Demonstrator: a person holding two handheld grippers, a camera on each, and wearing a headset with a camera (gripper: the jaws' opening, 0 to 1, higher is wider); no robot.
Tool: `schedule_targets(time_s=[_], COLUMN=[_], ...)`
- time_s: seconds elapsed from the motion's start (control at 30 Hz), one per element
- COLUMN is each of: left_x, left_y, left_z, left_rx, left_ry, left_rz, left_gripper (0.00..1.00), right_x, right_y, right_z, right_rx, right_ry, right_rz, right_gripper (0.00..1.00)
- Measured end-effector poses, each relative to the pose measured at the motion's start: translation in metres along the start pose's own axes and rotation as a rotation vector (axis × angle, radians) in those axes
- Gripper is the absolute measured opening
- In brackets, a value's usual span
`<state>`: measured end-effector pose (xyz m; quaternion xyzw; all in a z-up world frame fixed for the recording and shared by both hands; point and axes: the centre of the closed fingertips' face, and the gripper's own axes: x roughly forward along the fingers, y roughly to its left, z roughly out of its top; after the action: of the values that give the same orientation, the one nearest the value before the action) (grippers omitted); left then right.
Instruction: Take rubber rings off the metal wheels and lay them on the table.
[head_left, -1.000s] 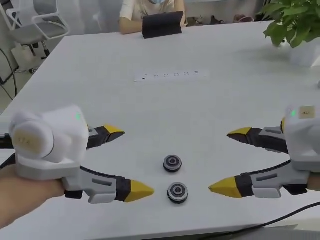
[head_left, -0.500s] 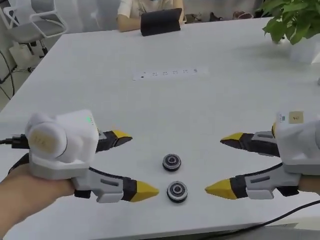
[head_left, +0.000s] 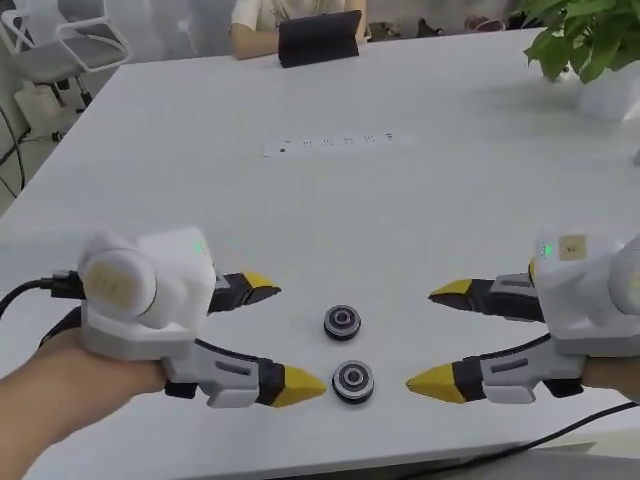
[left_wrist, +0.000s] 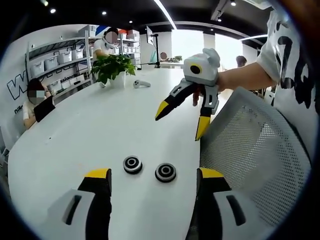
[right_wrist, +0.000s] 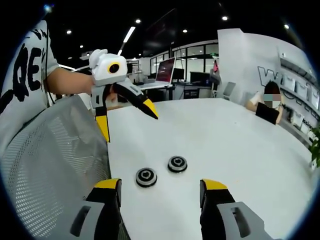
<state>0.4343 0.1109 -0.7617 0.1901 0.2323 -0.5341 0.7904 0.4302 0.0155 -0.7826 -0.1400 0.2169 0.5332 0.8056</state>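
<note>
**Both claws spread wide, two wheels lying flat between them**

The white surface is stretching away from the person to its far end, where another person is sitting behind a dark tablet. In the left gripper view a grey mesh chair back is standing just beside the near edge. The left claw is hovering low over the near left part of the surface, pointing rightward, its yellow-tipped jaws spread wide and holding nothing. The right claw is facing it from the right, pointing leftward, its jaws also spread wide and gripping nothing. A leafy plant is sitting at the far right corner. A pale power strip is lying across the middle, well apart from the claws.

The wheels are resting between the two claws, touching neither. The far wheel and the near wheel are lying just beside each other without touching, and the line through them is running away from the person, leaning slightly left. Each is lying flat, its bore pointing straight up; being round, neither is showing a long axis. The dark rings are sitting around the rims of both wheels.
</note>
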Motion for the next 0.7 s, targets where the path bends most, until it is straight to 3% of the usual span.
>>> schedule_targets(time_s=[0.37,0.7], left_x=[0.010,0.022], left_y=[-0.005,-0.010], left_z=[-0.008,-0.013], left_rx=[-0.001,0.009], left_ry=[0.019,0.045], left_rz=[-0.037,-0.070], left_gripper=[0.53,0.51], right_x=[0.004,0.014], right_y=[0.001,0.003], right_z=[-0.005,-0.011], right_rx=[0.014,0.020], right_ry=[-0.005,-0.002], right_rz=[0.012,0.043], right_gripper=[0.57,0.52])
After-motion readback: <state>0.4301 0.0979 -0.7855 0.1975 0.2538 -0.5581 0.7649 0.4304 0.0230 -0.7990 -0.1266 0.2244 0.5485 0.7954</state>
